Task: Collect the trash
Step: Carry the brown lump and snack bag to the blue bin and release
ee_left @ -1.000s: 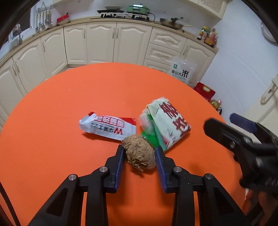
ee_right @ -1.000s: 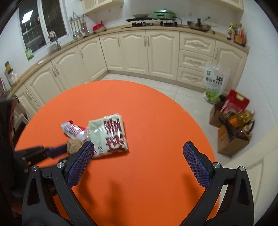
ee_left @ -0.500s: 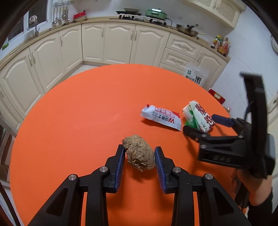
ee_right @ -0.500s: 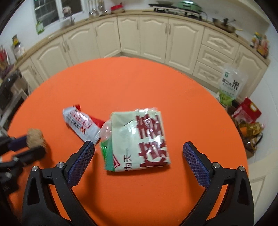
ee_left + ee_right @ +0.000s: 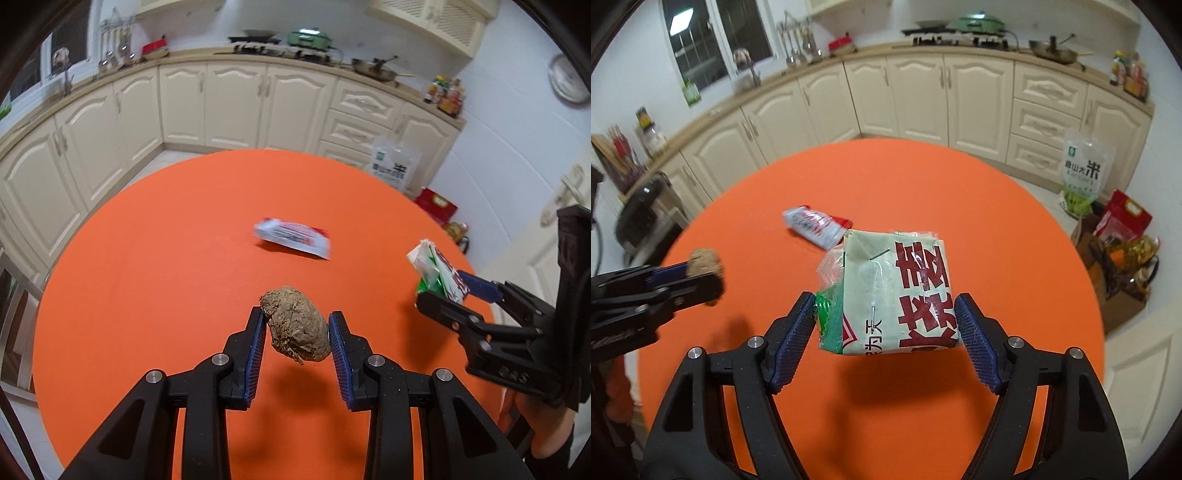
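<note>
My left gripper point(image 5: 296, 321) is shut on a brown crumpled paper ball point(image 5: 299, 334) and holds it above the round orange table point(image 5: 166, 258). The ball's shadow falls on the table below it. In the right wrist view the ball point(image 5: 703, 260) hangs at the far left. My right gripper point(image 5: 885, 306) has its jaws closing on a green-and-white packet with red characters point(image 5: 897, 291). Both pads touch the packet's sides, and it hangs tilted just off the table point(image 5: 437, 271). A red-and-white wrapper point(image 5: 293, 236) lies flat on the table beyond both grippers.
The table's right edge drops to a floor with a rice bag point(image 5: 1082, 173), a red bag and cardboard boxes point(image 5: 1119, 251). Cream kitchen cabinets point(image 5: 236, 107) run along the back. A person's hand point(image 5: 535, 417) holds the right gripper.
My left gripper has carried the ball up and to the left, away from the wrappers. My right gripper has moved over the packet and narrowed its jaws onto it.
</note>
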{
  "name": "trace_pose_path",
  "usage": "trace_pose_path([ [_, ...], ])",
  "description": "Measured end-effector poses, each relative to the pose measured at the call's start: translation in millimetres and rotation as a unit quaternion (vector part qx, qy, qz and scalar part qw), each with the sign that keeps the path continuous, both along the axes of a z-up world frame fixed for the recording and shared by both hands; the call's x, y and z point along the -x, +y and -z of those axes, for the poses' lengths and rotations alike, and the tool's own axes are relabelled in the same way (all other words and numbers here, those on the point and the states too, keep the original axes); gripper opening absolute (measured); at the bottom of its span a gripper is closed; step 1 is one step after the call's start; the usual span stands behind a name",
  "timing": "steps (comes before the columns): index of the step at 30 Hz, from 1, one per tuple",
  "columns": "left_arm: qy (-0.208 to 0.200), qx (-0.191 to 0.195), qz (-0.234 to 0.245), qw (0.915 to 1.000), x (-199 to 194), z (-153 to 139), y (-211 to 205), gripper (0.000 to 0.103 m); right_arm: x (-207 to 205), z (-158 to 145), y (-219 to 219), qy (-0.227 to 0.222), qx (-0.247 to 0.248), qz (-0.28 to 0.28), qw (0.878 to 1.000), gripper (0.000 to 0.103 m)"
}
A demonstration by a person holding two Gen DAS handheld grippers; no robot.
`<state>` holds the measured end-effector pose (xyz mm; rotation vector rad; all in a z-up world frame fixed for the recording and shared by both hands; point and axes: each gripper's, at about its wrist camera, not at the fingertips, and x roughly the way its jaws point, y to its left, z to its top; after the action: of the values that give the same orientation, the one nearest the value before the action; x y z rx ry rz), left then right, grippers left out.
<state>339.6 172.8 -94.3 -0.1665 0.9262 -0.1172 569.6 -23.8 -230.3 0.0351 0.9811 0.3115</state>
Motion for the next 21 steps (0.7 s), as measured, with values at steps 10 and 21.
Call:
trace_pose_path([
  [10, -0.021, -0.01, 0.131, 0.9911, 74, -21, -139, 0.031, 142, -55, -99, -0.056, 0.003, 0.077, 0.995, 0.074],
  [21, 0.017, -0.061, 0.264, 0.9625, 85, 28, -338, 0.031, 253, -42, -237, -0.027, 0.094, 0.227, 0.969, 0.074],
])
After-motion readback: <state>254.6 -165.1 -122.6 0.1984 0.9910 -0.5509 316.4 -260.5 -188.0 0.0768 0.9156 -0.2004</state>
